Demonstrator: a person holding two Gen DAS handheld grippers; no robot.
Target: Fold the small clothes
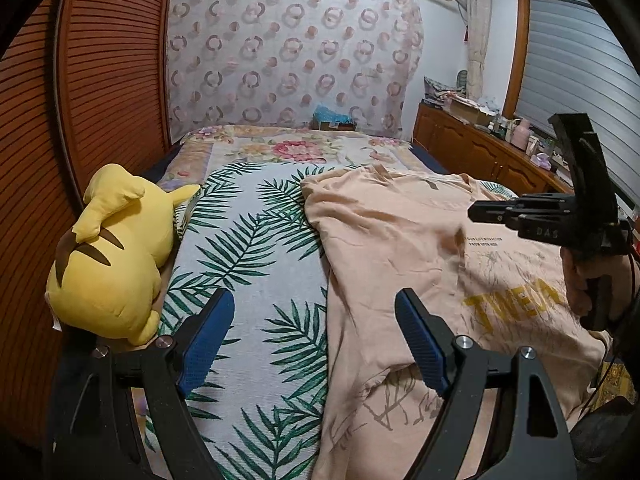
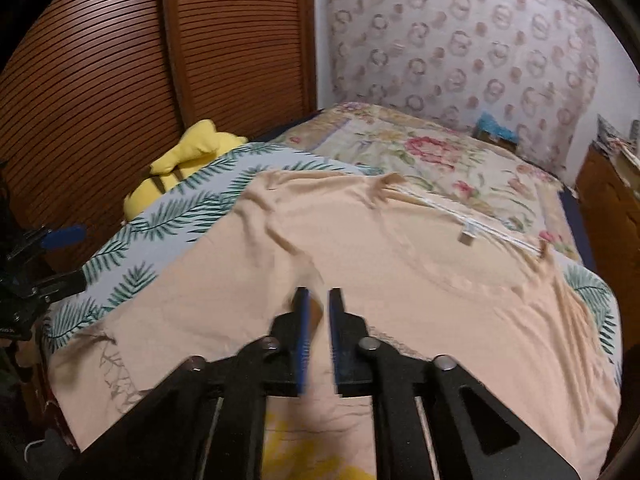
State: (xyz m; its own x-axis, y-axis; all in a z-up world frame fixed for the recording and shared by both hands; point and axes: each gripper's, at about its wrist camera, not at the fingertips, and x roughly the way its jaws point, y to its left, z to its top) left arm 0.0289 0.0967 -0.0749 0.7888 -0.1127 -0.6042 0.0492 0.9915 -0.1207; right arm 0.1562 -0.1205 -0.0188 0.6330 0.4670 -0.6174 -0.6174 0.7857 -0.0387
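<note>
A peach T-shirt [image 1: 384,248] with yellow lettering lies on the leaf-print blanket [image 1: 248,248] on the bed; one side is folded over. It also shows in the right wrist view [image 2: 400,264], neckline and white label at the far side. My left gripper [image 1: 316,320] is open and empty, hovering above the shirt's left edge. My right gripper [image 2: 318,300] has its jaws nearly closed on a raised fold of the shirt, with a narrow gap between the pads. It also shows in the left wrist view [image 1: 476,212] at the right.
A yellow plush toy [image 1: 108,256] lies at the bed's left edge by the slatted wooden wardrobe doors [image 1: 100,80]. A floral bedspread [image 1: 296,148] covers the far bed. A cluttered wooden cabinet [image 1: 480,148] stands at the right below the window.
</note>
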